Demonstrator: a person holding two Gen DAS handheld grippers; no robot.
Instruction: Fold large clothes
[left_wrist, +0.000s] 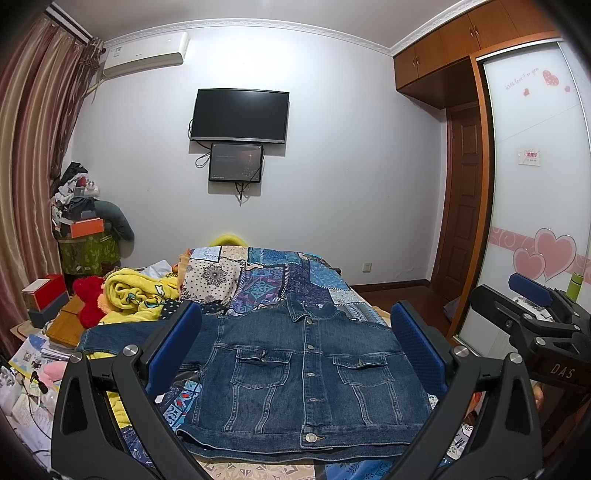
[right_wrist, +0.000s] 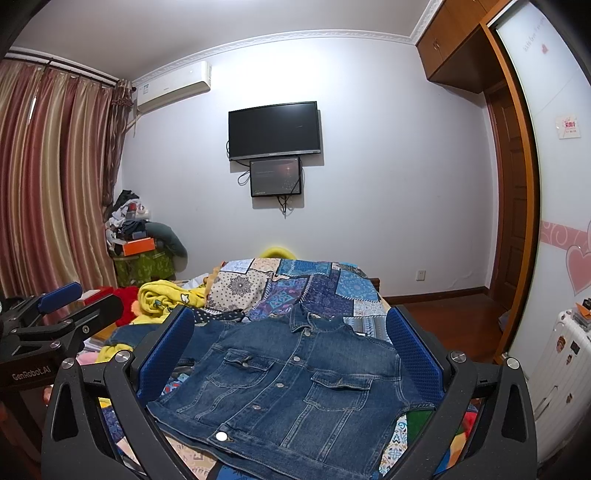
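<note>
Item: one dark blue denim jacket (left_wrist: 303, 373), buttoned, lying front-up and flat on the patchwork-quilted bed (left_wrist: 266, 284). My left gripper (left_wrist: 295, 347) and right gripper (right_wrist: 291, 350): jaws wide open, holding nothing, hovering above the jacket.

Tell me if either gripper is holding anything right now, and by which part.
Nothing is held. The left gripper and right gripper are both open above the denim jacket, which lies flat on the bed, buttoned.

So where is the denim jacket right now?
The denim jacket lies flat, front up, on the patchwork bedspread in the middle of both views, near the bed's near end, with the yellow blanket behind it to the left.
</note>
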